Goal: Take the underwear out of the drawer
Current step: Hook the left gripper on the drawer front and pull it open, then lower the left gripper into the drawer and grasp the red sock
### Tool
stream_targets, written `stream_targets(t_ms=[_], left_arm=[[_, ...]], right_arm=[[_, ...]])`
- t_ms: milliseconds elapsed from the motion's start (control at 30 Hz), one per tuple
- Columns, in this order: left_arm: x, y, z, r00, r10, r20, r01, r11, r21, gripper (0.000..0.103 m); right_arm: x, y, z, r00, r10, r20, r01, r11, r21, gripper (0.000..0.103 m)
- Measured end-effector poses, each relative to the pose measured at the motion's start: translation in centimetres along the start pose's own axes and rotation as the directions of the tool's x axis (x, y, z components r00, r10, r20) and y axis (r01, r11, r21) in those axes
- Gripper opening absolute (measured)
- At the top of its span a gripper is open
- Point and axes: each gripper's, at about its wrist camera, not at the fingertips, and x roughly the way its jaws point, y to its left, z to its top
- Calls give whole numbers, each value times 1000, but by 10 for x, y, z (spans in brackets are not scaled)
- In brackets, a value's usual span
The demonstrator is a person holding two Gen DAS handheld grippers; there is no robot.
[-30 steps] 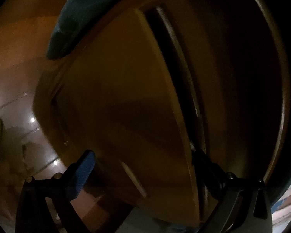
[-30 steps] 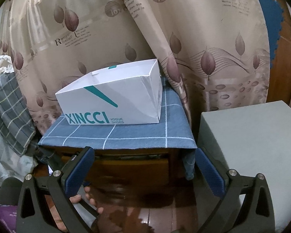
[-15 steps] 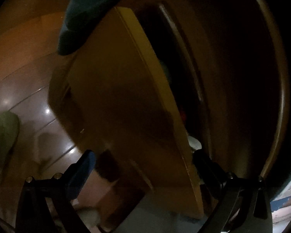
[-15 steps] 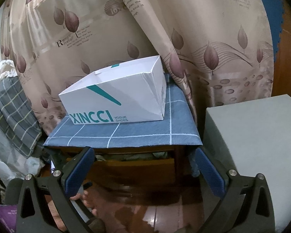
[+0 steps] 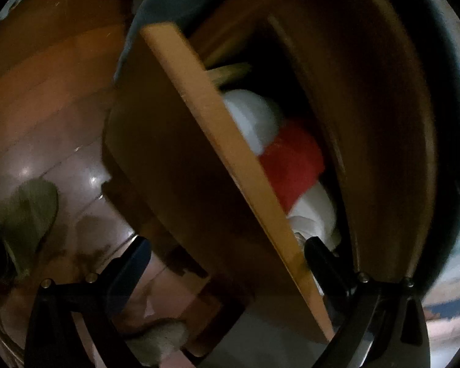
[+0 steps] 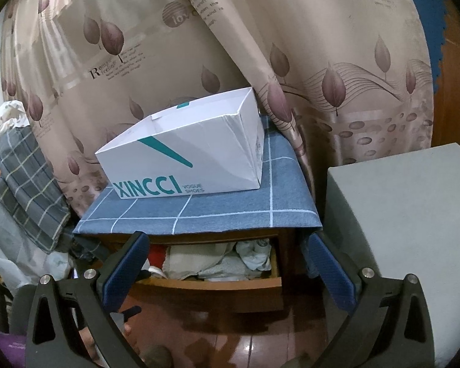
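left tongs (image 5: 227, 263) spread wide astride drawer front (image 5: 230, 159), right tongs (image 6: 227, 263) wide open, empty, hovering before drawer (image 6: 211, 282). underwear (image 6: 217, 260) heaped inside among red cloth (image 5: 291, 159). risk: snagging several tangled pieces together, or hooked finger slipping off.
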Motion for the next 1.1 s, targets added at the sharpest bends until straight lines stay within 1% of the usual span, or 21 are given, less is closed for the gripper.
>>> stream_targets(t_ms=[33, 133, 167, 267, 333, 400, 500, 567, 667, 767, 833, 900, 1067, 1100], left_arm=[[3, 0, 2, 1000, 4, -3, -4, 1000, -19, 103], [9, 1, 7, 1000, 3, -4, -4, 1000, -26, 103], [18, 6, 9, 1000, 5, -5, -5, 1000, -24, 103], [14, 4, 6, 1000, 15, -6, -15, 1000, 2, 103], [18, 11, 2, 999, 34, -8, -34, 999, 32, 103], [15, 8, -2, 998, 43, -36, -42, 999, 33, 103], [25, 16, -2, 995, 61, -85, -57, 997, 53, 103], [19, 15, -4, 993, 75, -88, -67, 993, 93, 103], [19, 15, -10, 990, 89, -113, -76, 991, 113, 103], [18, 12, -14, 987, 115, -110, -96, 981, 168, 103], [17, 13, -18, 985, 120, -126, -96, 979, 181, 103], [16, 12, -22, 982, 139, -128, -111, 972, 205, 103], [3, 20, -24, 972, 166, -168, -128, 968, 218, 103], [2, 21, -23, 973, 151, -173, -115, 972, 203, 103]], right_arm=[[0, 0, 0, 1000, 0, -1, 0, 1000, 1, 103], [0, 0, 0, 1000, 0, 0, 0, 1000, 4, 103], [0, 0, 0, 1000, 0, 0, 0, 1000, 7, 103], [1, -2, 1, 1000, 3, -5, -3, 1000, 17, 103], [1, -3, 2, 1000, 2, -8, -2, 1000, 17, 103], [1, -3, 1, 1000, 1, -7, -1, 1000, 15, 103], [1, -5, 1, 1000, -8, -7, 8, 1000, 11, 103], [1, -8, 0, 1000, -13, -13, 13, 1000, 11, 103], [-1, -16, 0, 1000, -19, -10, 19, 999, 31, 103], [-2, -22, 0, 1000, -16, -7, 16, 998, 59, 103], [-2, -25, 0, 1000, -12, -10, 12, 997, 72, 103], [-2, -26, 0, 1000, -11, -11, 12, 997, 74, 103], [-1, -26, 0, 1000, -9, -12, 10, 998, 69, 103], [-1, -26, 0, 1000, -9, -13, 10, 998, 68, 103]])
